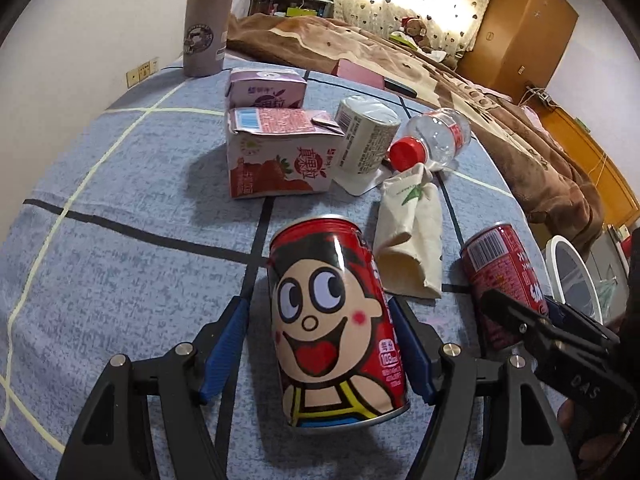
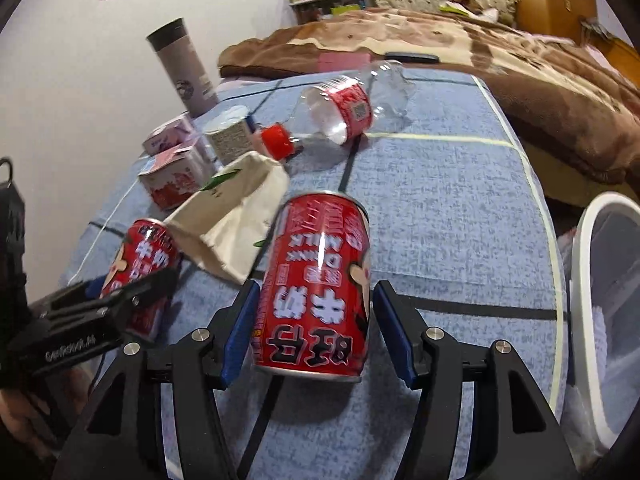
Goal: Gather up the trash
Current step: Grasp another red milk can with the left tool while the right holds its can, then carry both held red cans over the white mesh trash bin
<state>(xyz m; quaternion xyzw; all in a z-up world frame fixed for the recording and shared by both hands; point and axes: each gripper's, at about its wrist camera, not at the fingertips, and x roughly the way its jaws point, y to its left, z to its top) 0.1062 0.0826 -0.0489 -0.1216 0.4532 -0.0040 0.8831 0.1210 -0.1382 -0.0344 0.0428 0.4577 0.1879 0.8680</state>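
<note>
- The left hand-held gripper (image 1: 326, 350) straddles a red cartoon-face can (image 1: 334, 320) that stands on the blue checked tabletop (image 1: 120, 264); its blue pads (image 1: 230, 346) sit just beside the can's sides with small gaps showing, so it is spread and not yet clamped.
- The right hand-held gripper (image 2: 314, 330) frames a second red can (image 2: 316, 288), which is upside down on the same tabletop; its pads are likewise apart from the can, released.
- Between the two cans lies a cream paper bag (image 1: 412, 236) on its side.
- Beyond the bag from the cartoon-face can: a strawberry milk carton (image 1: 280, 154), a purple carton (image 1: 266, 88), a white cup (image 1: 366, 138) and a clear bottle with red cap (image 1: 436, 136) lying down.
- A white-rimmed bin (image 2: 600, 320) sits just right of the second can, off the tabletop edge.
</note>
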